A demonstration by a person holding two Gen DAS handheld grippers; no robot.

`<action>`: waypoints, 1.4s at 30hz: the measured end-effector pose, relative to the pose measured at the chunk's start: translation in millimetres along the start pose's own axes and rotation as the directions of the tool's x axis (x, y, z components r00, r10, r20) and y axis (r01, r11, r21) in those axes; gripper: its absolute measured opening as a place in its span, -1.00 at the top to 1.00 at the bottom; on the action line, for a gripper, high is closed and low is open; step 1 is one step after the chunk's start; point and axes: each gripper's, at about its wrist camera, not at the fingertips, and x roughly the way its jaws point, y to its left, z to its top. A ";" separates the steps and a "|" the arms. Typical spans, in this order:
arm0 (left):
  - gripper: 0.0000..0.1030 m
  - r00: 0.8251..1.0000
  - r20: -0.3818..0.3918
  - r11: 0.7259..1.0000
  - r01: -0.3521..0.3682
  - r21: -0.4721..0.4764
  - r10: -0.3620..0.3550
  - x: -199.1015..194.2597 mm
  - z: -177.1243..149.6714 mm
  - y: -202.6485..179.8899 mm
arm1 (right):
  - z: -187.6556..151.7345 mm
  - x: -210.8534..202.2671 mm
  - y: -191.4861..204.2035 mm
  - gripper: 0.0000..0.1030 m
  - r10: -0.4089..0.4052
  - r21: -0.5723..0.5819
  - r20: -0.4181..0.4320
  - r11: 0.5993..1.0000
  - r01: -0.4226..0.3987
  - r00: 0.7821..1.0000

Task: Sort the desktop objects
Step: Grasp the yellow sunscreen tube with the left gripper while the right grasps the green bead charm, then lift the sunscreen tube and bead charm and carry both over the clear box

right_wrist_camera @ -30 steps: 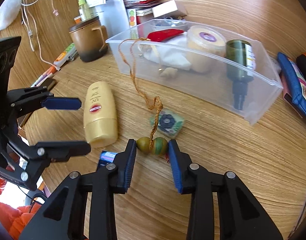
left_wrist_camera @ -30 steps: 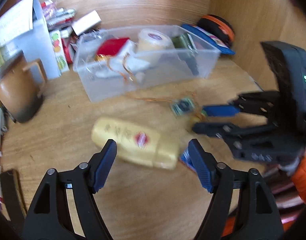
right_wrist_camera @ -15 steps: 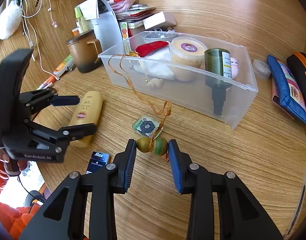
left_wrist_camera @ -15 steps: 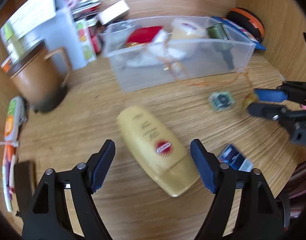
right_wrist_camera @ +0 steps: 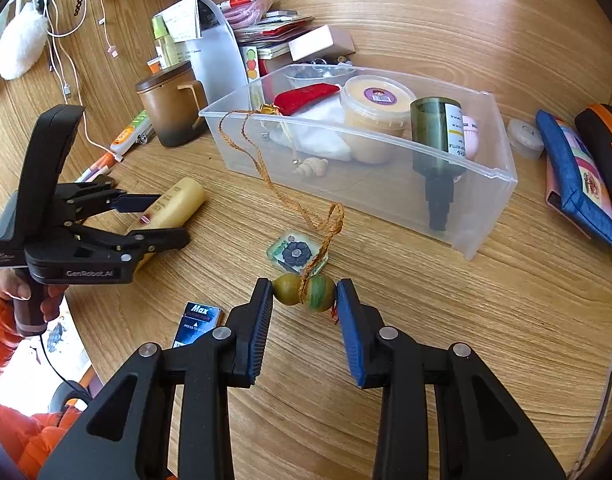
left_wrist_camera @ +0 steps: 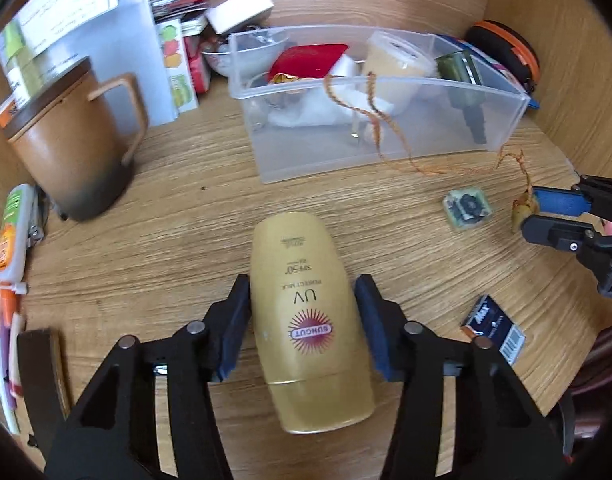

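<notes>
- The left gripper point(left_wrist_camera: 302, 320) is seen closing around the yellow sunscreen bottle point(left_wrist_camera: 308, 332), which lies flat on the wooden desk point(left_wrist_camera: 178, 240); both pads appear to touch its sides.
- The right gripper point(right_wrist_camera: 305, 296) is clamped on a green-and-olive gourd bead point(right_wrist_camera: 305, 293).
- The bead's braided orange cord point(right_wrist_camera: 262, 168) is draped over the near wall of the clear plastic bin point(right_wrist_camera: 486, 200).
- A small floral tile point(right_wrist_camera: 296, 255) is found just beyond the bead.

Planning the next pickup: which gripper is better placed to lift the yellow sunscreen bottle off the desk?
Left. The left gripper already straddles the sunscreen bottle, its jaws closing on its sides. The right gripper is shut on the gourd charm.
</notes>
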 end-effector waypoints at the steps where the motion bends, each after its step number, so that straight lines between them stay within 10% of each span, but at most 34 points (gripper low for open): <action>1: 0.04 1.000 0.003 1.000 0.005 0.003 -0.005 -0.4 0.6 -0.9 | 0.5 -1.1 -0.6 0.41 -0.002 0.000 0.001 1.000 0.002 1.000; 42: 0.07 0.952 0.268 0.989 0.142 0.032 -0.145 -78.7 57.0 13.8 | 77.8 -40.4 -7.8 0.41 -0.067 0.011 0.132 0.998 0.066 0.989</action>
